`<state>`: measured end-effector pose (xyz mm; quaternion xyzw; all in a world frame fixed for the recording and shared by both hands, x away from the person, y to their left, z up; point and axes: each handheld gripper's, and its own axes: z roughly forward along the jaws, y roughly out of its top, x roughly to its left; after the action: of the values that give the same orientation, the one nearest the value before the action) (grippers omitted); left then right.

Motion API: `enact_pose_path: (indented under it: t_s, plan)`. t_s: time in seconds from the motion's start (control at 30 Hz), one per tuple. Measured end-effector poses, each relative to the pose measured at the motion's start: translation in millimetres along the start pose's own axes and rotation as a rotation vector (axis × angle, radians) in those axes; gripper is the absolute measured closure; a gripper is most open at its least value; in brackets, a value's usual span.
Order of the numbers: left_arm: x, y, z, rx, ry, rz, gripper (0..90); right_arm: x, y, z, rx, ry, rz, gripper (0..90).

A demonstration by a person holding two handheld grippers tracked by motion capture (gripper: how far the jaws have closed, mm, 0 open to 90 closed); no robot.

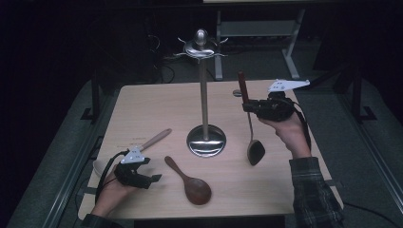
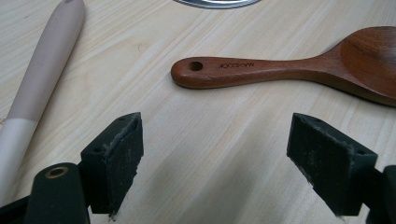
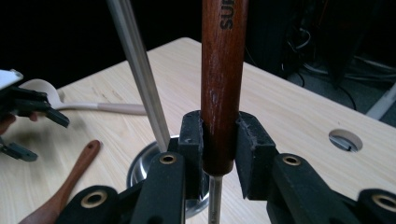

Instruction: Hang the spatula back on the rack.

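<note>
Right gripper [image 1: 247, 107] is clamped on the dark wooden handle of a ladle [image 3: 223, 70], held upright at the far right of the table [image 1: 157, 102], its black bowl hanging just above the tabletop (contact with the wood cannot be judged). Left gripper [image 2: 215, 163] rests at the near left with jaws wide apart and nothing between them. Just beyond those jaws lies a brown wooden spoon [image 2: 280, 70]; to its left, a pale spatula [image 2: 39, 88]. A steel utensil stand [image 1: 205, 90] rises mid-table, between the two grippers, its pole close beside the held ladle in the right gripper view.
</note>
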<state>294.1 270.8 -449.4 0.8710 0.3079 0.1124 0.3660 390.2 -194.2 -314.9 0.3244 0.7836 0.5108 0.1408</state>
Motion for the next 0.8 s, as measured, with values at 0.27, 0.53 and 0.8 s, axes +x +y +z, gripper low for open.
enact_pose_path:
  t_s: [0.27, 0.53, 0.8]
  plan:
    - [-0.3, 0.0, 0.2, -0.003, 0.002, -0.002, 18.2, 7.9, 7.5, -9.8, -0.051, 0.019, -0.003, 73.4]
    - [-0.3, 0.2, 0.4, 0.001, 0.002, -0.002, 18.2, 24.1, 20.2, -20.0, -0.11, 0.037, -0.037, 73.4]
    - [-0.6, 0.3, 0.4, 0.0, 0.002, -0.003, 18.2, 40.9, 32.2, -28.2, -0.154, 0.06, -0.068, 73.4]
